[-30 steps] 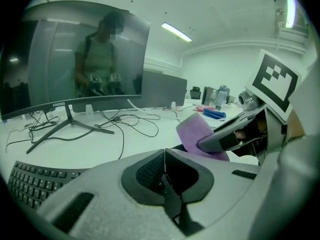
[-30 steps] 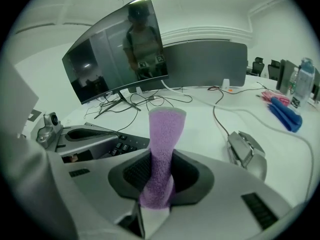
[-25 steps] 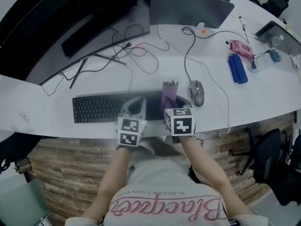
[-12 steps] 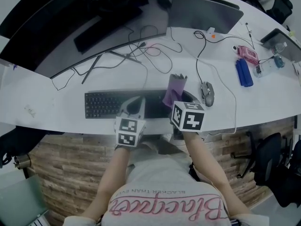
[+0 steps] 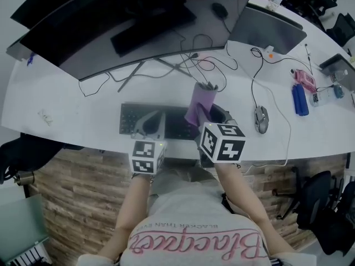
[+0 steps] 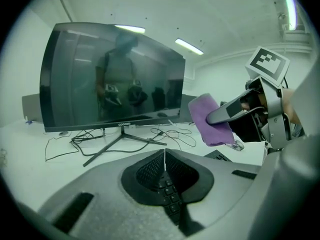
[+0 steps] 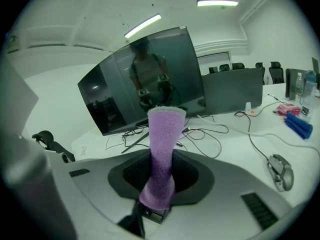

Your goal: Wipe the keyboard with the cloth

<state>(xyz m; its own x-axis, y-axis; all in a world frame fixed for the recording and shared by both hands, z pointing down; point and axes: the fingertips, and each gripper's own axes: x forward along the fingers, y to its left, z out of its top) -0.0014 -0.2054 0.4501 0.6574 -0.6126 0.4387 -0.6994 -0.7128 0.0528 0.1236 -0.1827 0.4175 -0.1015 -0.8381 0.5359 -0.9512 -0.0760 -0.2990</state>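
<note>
Right gripper (image 7: 159, 196) is clamped on the purple cloth (image 7: 162, 144), which stands up out of the jaws toward 12 o'clock, over the right half of the black keyboard (image 5: 128, 125). Left gripper (image 6: 164, 153), at 9 o'clock from the right one, has its jaws pressed together on nothing, keys showing just beneath them. Mouse (image 5: 261, 118) lies at 3 o'clock of the keyboard on the white desk (image 5: 66, 101).

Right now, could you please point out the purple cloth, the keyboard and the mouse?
purple cloth (image 7: 162, 159), right gripper view, middle of the upright strip.
keyboard (image 5: 127, 121), head view, keys at its left end.
mouse (image 5: 261, 119), head view, middle of its back.
</note>
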